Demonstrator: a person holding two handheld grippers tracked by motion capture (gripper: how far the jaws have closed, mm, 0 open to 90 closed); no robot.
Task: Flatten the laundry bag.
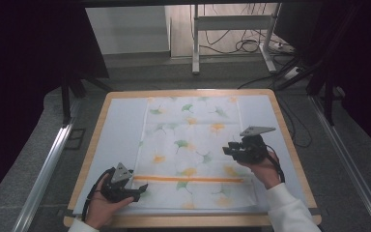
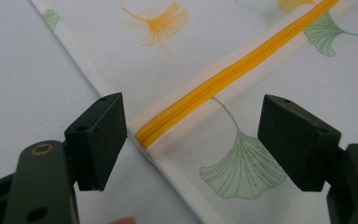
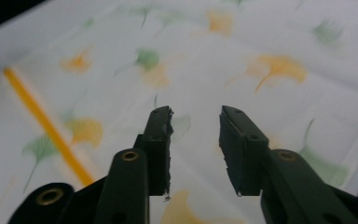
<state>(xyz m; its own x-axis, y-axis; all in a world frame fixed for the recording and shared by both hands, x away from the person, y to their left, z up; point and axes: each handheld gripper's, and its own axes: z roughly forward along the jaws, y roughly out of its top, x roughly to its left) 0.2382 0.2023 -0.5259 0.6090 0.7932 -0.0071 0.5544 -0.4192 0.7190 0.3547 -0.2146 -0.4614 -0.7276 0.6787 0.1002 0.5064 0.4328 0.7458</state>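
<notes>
The left hand-held gripper (image 2: 191, 140) sits low at the near left corner of the cloth (image 1: 193, 145), its jaws spread wide and empty, with the end of the yellow zipper (image 2: 223, 77) and the cloth's edge lying between them, untouched. The right hand-held gripper (image 3: 195, 140) hangs above the right side of the cloth, its jaws partly apart with nothing between them. The white cloth, printed with green and orange ginkgo leaves, lies flat on the pale mat (image 1: 118, 130) that covers the wooden worktop (image 1: 290, 145), its zipper running across near the person's edge.
</notes>
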